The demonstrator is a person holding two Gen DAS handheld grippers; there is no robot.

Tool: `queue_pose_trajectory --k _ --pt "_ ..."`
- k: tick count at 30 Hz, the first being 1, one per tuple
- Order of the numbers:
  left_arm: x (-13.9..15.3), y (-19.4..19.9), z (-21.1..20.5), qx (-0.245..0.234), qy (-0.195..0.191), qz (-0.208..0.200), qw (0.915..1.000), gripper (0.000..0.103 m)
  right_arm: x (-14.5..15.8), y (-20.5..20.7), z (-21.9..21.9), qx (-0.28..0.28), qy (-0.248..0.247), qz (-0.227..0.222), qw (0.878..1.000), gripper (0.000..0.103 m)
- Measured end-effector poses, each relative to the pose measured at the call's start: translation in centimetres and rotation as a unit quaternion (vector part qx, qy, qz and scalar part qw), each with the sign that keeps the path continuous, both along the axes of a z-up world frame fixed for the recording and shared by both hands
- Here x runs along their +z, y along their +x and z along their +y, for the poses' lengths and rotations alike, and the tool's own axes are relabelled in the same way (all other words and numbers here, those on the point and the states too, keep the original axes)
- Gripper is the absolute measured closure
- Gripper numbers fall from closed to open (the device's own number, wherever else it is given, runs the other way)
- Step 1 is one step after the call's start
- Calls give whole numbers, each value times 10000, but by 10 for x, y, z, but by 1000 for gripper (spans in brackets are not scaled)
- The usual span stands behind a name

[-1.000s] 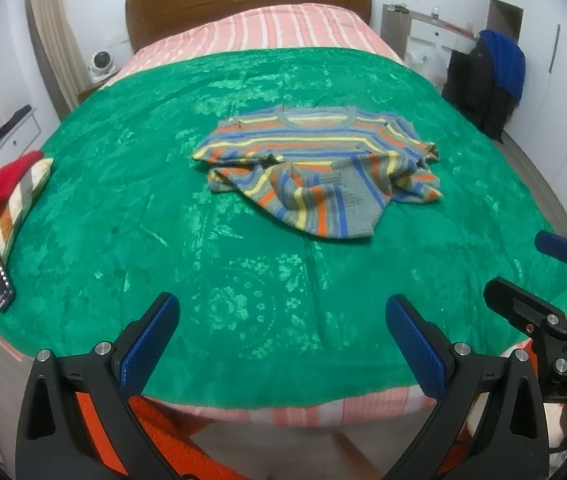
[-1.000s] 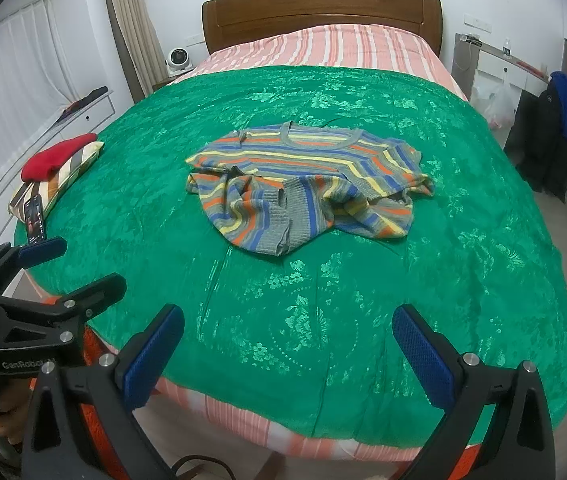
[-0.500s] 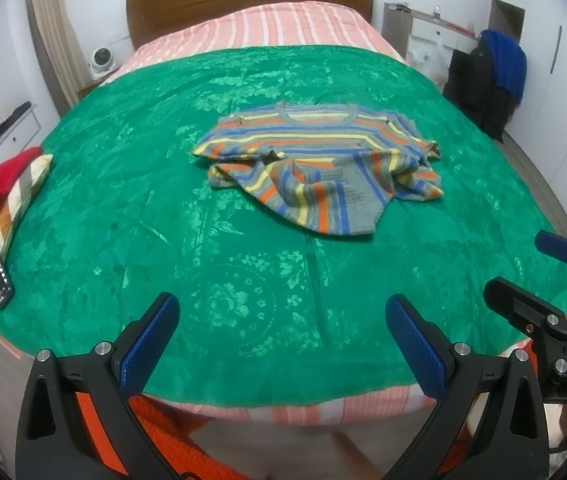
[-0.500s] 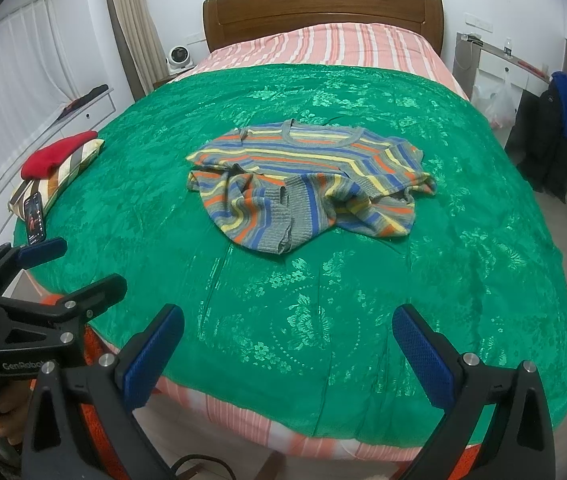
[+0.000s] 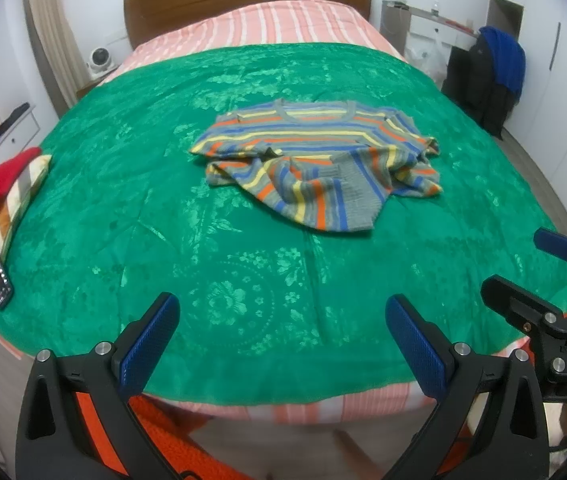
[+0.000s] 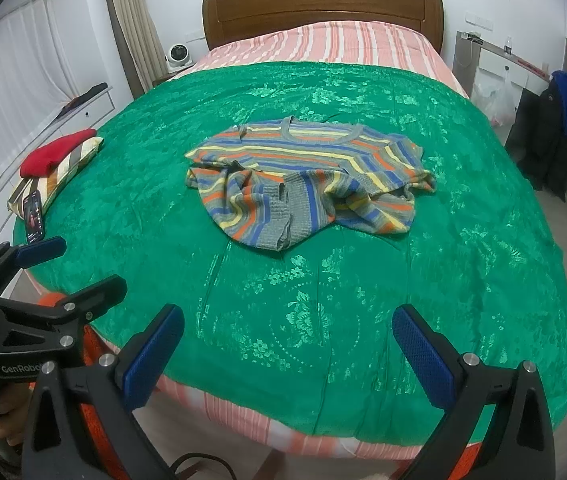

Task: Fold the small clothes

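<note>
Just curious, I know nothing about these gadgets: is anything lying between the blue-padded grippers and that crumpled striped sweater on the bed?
Nothing but bare green floral bedspread; both wrist views show it, from the open left gripper and right gripper to the striped knit sweater.

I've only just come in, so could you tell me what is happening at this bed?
A person holds a hand-held gripper in each hand at the foot of the bed. The left hand-held gripper and the right hand-held gripper are both open and hold nothing. A striped sweater lies crumpled, not yet folded, in the middle of the green bedspread, out of touch with either gripper. Folding has not begun.
</note>
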State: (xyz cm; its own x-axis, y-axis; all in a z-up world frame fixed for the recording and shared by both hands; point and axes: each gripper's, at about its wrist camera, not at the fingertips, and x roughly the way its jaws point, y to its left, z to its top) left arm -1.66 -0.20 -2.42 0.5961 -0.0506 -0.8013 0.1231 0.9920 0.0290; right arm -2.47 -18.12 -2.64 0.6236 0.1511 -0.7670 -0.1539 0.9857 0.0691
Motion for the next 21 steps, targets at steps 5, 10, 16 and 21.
queue_pose_trajectory --k 5,10,16,21 --pt "0 0 0 -3 -2 14 10000 0 0 0 0 -12 3 43 10000 0" --pt "0 0 -1 -9 -2 19 10000 0 0 1 0 -13 -2 48 10000 0" --pt "0 0 -1 -5 -1 25 10000 0 0 1 0 -14 -2 61 10000 0" --pt "-2 -1 -2 -21 -3 30 10000 0 -1 1 0 -15 -15 70 10000 0"
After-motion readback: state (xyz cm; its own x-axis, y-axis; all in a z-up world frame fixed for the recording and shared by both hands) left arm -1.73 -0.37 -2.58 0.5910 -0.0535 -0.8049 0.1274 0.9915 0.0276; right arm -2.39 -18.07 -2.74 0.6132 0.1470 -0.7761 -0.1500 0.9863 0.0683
